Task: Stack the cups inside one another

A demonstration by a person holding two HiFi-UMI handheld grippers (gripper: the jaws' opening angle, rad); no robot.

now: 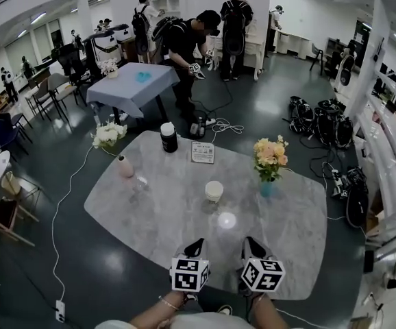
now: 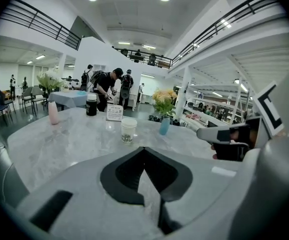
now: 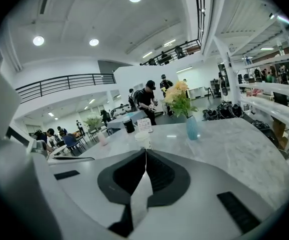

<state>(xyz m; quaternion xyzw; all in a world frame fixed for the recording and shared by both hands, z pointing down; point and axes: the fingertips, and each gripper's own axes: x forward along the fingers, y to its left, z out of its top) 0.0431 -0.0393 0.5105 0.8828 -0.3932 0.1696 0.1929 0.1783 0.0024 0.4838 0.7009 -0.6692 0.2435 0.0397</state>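
Closest of all, a person's forearms (image 1: 153,314) come in at the lower edge of the head view, each carrying tongs topped by a cube with square markers; the left tongs (image 1: 196,244) and the right tongs (image 1: 251,245) sit side by side, near each other but apart, over the near rim of the grey marbled worktop (image 1: 136,211), both pointing away from the person and a little downward; in the left gripper view the left tongs (image 2: 144,149) are pressed together at the tips with nothing between them; in the right gripper view the right tongs (image 3: 145,151) are likewise pressed together and empty; just past them a bright patch of reflected light (image 1: 226,220) lies on the stone; beyond that, roughly in line with the gap between the two tools, a white cup (image 1: 214,191) stands upright on the worktop, well apart from both tongs, and whether it is one cup or several nested cannot be told; to its right stands a blue vase (image 1: 267,188) of peach and yellow flowers; to its left, near the far-left edge, a pink vase (image 1: 125,166) with white flowers; farther back a printed card (image 1: 203,152) and a dark jar with a white lid (image 1: 168,138) stand close together; past the worktop, across the dark floor, a second worktop under a blue-grey cloth (image 1: 133,84) has a person in black (image 1: 191,40) bent beside it.
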